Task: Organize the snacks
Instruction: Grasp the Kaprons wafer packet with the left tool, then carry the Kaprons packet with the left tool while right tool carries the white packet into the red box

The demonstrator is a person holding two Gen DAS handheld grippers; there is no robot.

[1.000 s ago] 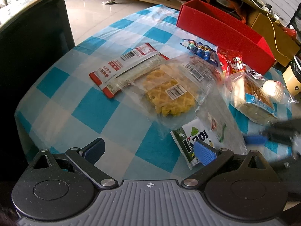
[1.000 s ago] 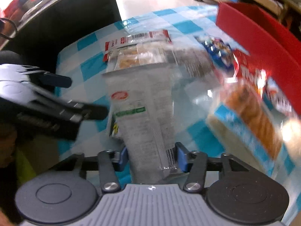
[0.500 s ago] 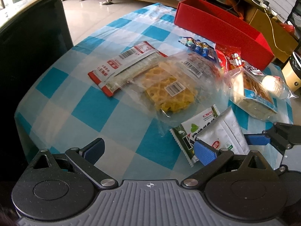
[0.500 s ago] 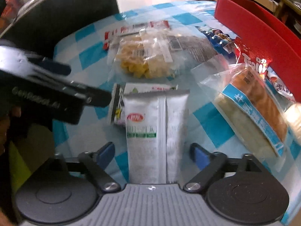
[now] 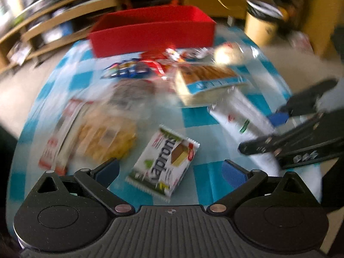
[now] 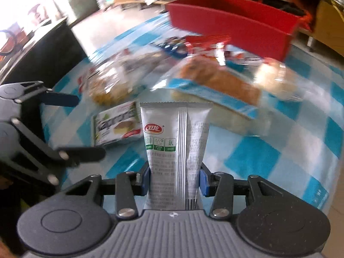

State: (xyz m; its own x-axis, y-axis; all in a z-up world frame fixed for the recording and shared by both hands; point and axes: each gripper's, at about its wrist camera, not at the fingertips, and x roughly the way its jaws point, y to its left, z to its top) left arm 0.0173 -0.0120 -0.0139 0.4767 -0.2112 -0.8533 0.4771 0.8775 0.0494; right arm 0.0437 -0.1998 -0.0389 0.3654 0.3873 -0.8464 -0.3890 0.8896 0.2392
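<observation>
Two grippers are working over the blue-and-white checked tablecloth (image 6: 268, 150). Right gripper (image 6: 174, 178) is pinching a silver snack sachet (image 6: 176, 142) w/ a red logo; its jaws have just been closing and both blue pads are pressing on the packet's sides, top end sticking out ahead of the fingertips. Left gripper (image 5: 171, 172) is hanging w/ jaws spread wide, nothing gripped; a white-and-green wafer packet (image 5: 164, 164) is lying flat on the cloth betw. its fingers, apart from both pads. Ahead of the right gripper, a bread loaf in a blue-trimmed wrapper (image 6: 217, 90) is lying, and beyond that a red box (image 6: 232, 23) is sitting at the table's far edge. Waffle bag (image 5: 107, 137) is lying ahead-left of the left gripper, blurred.
</observation>
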